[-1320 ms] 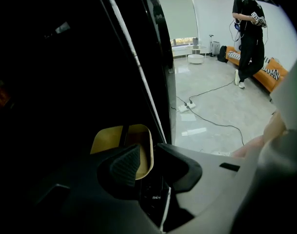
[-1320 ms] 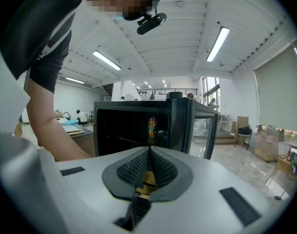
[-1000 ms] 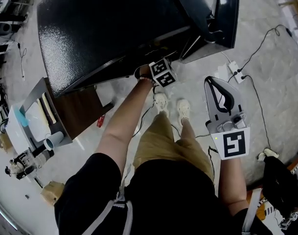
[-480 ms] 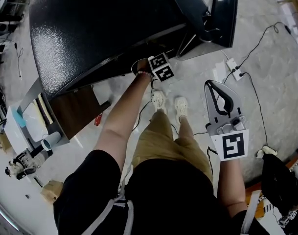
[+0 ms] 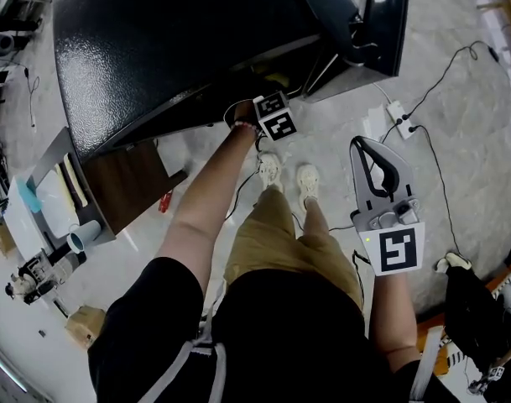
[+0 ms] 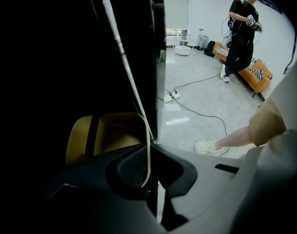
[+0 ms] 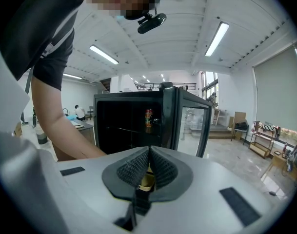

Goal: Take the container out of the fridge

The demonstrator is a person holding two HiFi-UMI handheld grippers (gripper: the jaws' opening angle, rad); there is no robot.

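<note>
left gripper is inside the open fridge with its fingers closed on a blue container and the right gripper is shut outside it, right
Not blue: the container is yellow, as the left gripper view shows. The rest holds: the left gripper is inside the open fridge with its fingers closed on the container's wall, and the right gripper is shut outside it.

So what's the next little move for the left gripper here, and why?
Probably pull the left gripper straight back out of the fridge. Its jaws look closed on the thin wall of the yellow container, which sits inside the dark interior, and the door stands open. The right gripper is shut and idle.
</note>
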